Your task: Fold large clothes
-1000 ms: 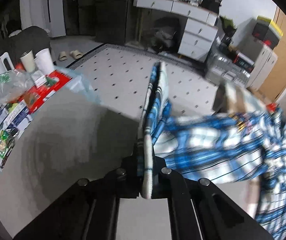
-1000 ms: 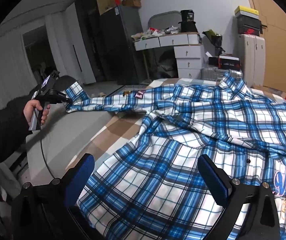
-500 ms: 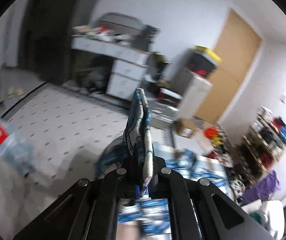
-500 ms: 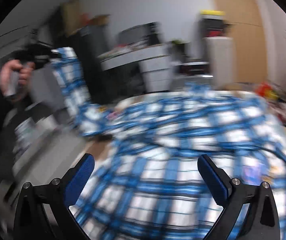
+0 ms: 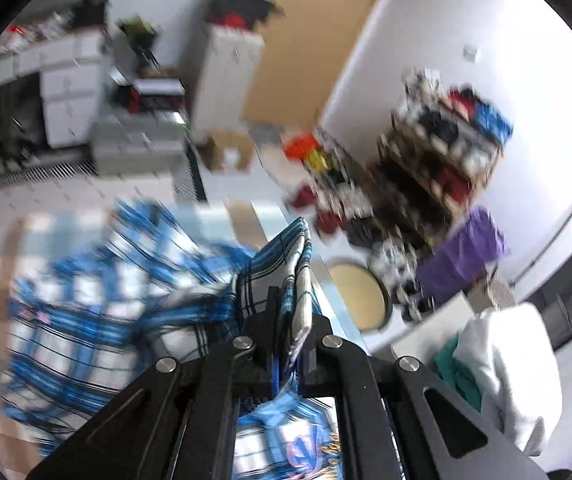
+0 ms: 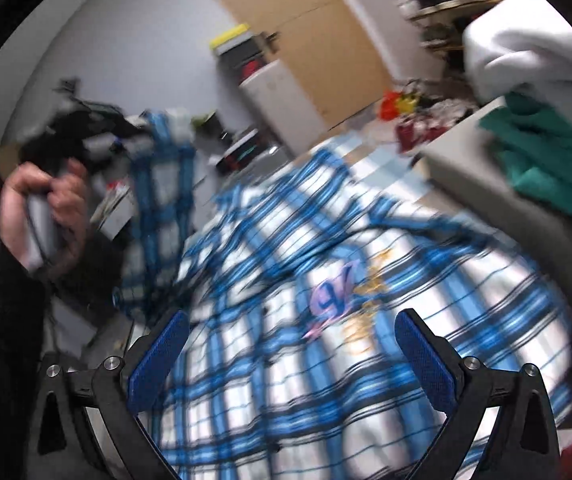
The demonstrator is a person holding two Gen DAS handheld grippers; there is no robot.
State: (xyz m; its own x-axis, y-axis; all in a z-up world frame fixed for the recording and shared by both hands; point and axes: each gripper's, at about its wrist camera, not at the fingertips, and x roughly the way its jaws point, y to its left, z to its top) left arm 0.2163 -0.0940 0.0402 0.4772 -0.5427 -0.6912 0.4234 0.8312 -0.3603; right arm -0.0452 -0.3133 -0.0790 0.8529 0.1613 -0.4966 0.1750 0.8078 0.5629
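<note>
A blue and white plaid shirt (image 6: 326,280) lies spread on the bed, with a logo on its chest (image 6: 338,296). My left gripper (image 5: 286,320) is shut on the cuff of the shirt's sleeve (image 5: 281,268) and holds it above the shirt body (image 5: 105,300). In the right wrist view the left gripper (image 6: 97,140) is up at the left, with the sleeve (image 6: 161,184) hanging from it. My right gripper (image 6: 294,356) is open and empty, just above the shirt's front. Both views are motion-blurred.
A pile of white and green clothes (image 6: 538,120) lies on the grey bed edge at the right, also in the left wrist view (image 5: 502,376). A cluttered shelf (image 5: 438,152), a purple bag (image 5: 462,256) and white cabinets (image 5: 225,64) stand beyond the bed.
My left gripper has lifted the sleeve and swung it right, over the shirt body. My right gripper has swung right and stayed open.
</note>
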